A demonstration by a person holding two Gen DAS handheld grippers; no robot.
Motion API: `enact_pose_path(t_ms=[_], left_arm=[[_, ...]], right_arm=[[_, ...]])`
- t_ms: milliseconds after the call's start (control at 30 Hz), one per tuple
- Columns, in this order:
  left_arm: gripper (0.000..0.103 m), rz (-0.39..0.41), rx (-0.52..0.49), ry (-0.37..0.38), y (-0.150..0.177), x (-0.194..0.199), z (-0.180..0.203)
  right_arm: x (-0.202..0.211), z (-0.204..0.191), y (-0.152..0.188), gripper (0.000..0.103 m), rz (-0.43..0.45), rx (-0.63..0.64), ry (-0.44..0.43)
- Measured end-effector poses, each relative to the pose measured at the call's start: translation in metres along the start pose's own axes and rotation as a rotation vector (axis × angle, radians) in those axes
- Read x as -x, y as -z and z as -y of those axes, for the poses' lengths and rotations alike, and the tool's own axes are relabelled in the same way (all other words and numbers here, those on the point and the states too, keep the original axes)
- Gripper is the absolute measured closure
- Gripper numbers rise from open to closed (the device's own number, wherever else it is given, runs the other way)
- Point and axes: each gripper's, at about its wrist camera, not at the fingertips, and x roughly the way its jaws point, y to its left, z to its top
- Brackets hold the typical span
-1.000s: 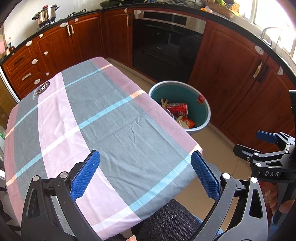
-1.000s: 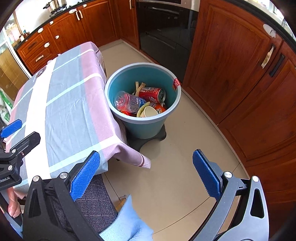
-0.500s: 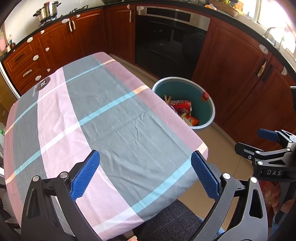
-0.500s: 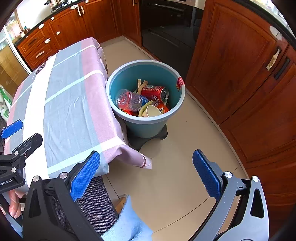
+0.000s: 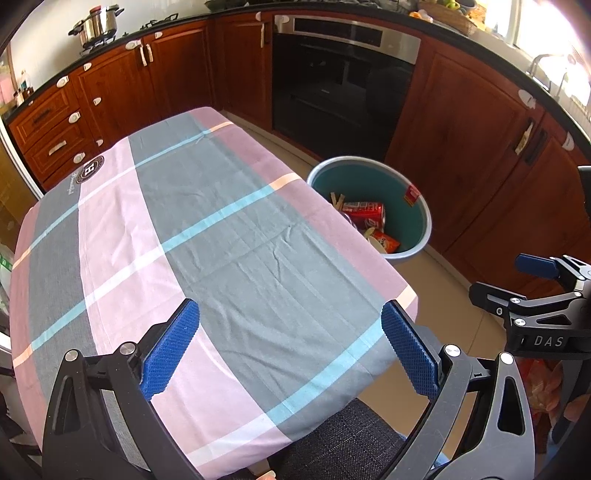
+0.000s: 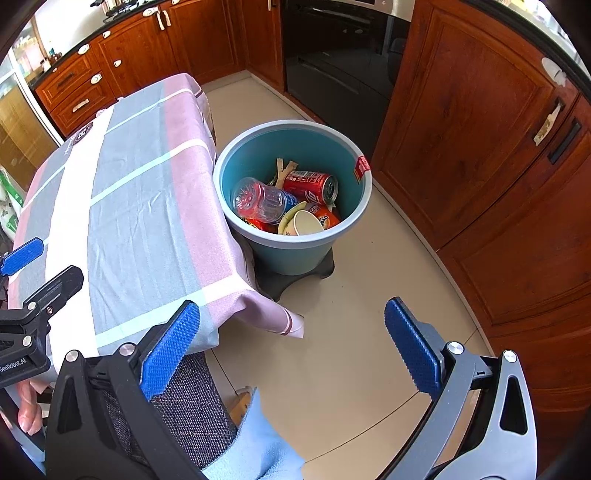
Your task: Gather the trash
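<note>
A teal bin (image 6: 295,251) stands on the floor beside the table's right edge, also in the left wrist view as the bin (image 5: 419,218). Inside lie a red can (image 6: 314,184), a clear plastic bottle (image 6: 258,199), a paper cup (image 6: 304,223) and orange wrappers. My left gripper (image 5: 290,349) hangs open over the near end of the checked tablecloth (image 5: 192,236), holding nothing. My right gripper (image 6: 291,347) is open above the tiled floor, well short of the bin, with nothing between its fingers. No loose trash shows on the cloth.
Dark wood cabinets (image 6: 480,147) and a black oven (image 5: 340,85) curve around behind the bin. A grey fabric chair seat (image 5: 340,450) sits under the table's near edge. A pot (image 5: 98,24) stands on the far counter. Beige floor (image 6: 369,314) lies between bin and cabinets.
Both views have pulled back and shifted slightly; the bin and table sit a little farther right and lower in the frames. Both grippers stay open and hold nothing.
</note>
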Motion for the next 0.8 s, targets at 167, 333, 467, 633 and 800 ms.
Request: enact_pose_path(t_ms=[167,333,467,633,800], left_arm=[[0.004,-0.002,0.002,0.000,0.0013,-0.0009,0.0003],[0.004,0.000,-0.003,-0.011,0.0024,-0.0018,0.0004],[0.004,-0.016,0.011,0.003,0.0034,-0.0053,-0.0015],[0.004,-0.043,0.025,0.045,0.0052,-0.0098,-0.0032],[0.004,-0.033,0.012,0.022,0.0052,-0.0075,-0.0015]], right_arm=[[0.0001,-0.0009,-0.0015,0.007,0.001,0.006,0.000],[-0.0025,-0.0001,-0.0019,0.007,-0.006,0.005,0.001],[-0.0031,-0.0007,-0.0015,0.007,-0.008,0.007,0.003],[-0.0038,-0.0010,-0.0016,0.007,-0.009,0.006,0.003],[-0.0038,-0.0002,-0.0021,0.007,-0.005,0.006,0.008]])
